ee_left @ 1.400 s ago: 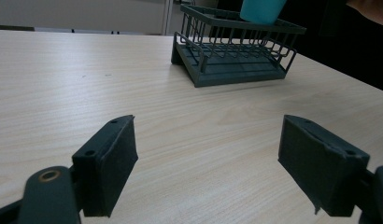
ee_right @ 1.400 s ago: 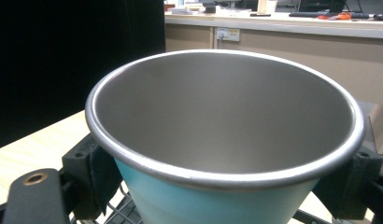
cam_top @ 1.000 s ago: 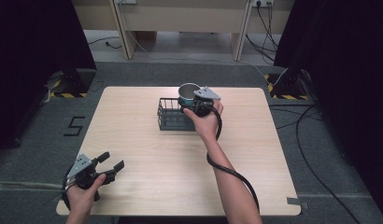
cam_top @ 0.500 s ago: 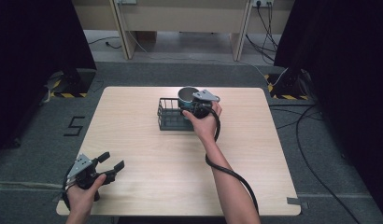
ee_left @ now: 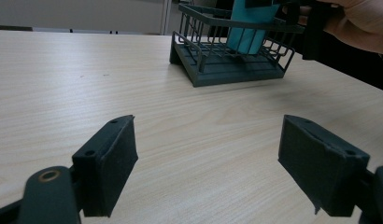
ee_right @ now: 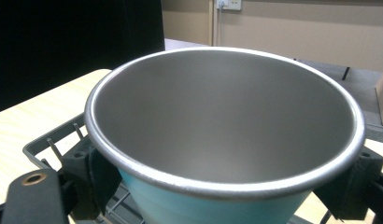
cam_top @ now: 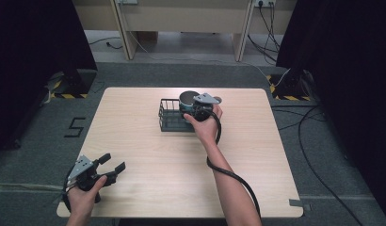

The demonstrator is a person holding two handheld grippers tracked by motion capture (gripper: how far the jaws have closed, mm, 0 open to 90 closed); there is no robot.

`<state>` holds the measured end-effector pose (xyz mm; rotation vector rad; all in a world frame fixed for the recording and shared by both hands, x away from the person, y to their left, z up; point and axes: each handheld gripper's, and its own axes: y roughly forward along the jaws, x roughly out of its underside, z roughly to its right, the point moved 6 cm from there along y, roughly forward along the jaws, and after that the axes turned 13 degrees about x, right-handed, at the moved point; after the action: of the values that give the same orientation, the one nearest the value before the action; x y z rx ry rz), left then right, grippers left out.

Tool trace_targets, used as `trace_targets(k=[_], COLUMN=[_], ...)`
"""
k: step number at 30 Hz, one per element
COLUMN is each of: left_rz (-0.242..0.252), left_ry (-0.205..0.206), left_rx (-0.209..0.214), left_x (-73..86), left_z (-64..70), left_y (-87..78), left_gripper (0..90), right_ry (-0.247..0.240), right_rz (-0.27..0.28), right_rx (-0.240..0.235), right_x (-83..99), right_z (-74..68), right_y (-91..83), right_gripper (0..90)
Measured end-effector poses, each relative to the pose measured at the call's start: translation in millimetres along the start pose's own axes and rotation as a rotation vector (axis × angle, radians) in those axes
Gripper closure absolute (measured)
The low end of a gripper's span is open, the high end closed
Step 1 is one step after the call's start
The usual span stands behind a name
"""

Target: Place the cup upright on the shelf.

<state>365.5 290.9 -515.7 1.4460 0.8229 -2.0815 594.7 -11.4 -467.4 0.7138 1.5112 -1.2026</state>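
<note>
1. The right gripper (cam_top: 197, 106) is at the far middle of the tabletop (cam_top: 148, 155), held by the person's right hand (cam_top: 205, 125), with its cable looping back along the forearm.
2. Its jaws are pinching a cup (ee_right: 222, 140), one black pad on each side of the teal wall just under the metal rim.
3. The cup is teal outside and bare grey metal inside, upright with its mouth facing up, and nothing is inside it.
4. The cup sits over the right-hand part of a dark wire rack (cam_top: 171, 115); in the left gripper view its teal body (ee_left: 250, 28) reaches down among the wires, though I cannot tell whether its base touches the rack's floor.
5. The rack stands on the tabletop, and the part of it to the left of the cup holds nothing.
6. The left gripper (cam_top: 108, 165) is at the near left corner of the tabletop, well apart from the rack and cup, held in the person's left hand (cam_top: 83, 197).
7. Its jaws are spread wide with only bare wood between them, and they point across the tabletop towards the rack.
8. Beyond the tabletop lie grey floor, loose cables and dark curtains on both sides.
</note>
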Motion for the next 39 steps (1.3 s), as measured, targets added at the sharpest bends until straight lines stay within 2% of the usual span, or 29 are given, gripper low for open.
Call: trace_targets(k=[16,39], left_rz=[-0.003,-0.003], left_ry=[0.004,0.006], left_rx=[0.002,0.003], left_x=[0.0,0.0], left_z=[0.6,1.7], left_y=[0.1,1.2], left_gripper=[18.6,18.6], right_ry=[0.004,0.000], right_rz=[0.001,0.024], right_rx=[0.013,0.007], right_x=[6.7,2.6], right_z=[-0.1,4.9], right_y=[-9.6,-52.7], right_gripper=[14.8,14.9])
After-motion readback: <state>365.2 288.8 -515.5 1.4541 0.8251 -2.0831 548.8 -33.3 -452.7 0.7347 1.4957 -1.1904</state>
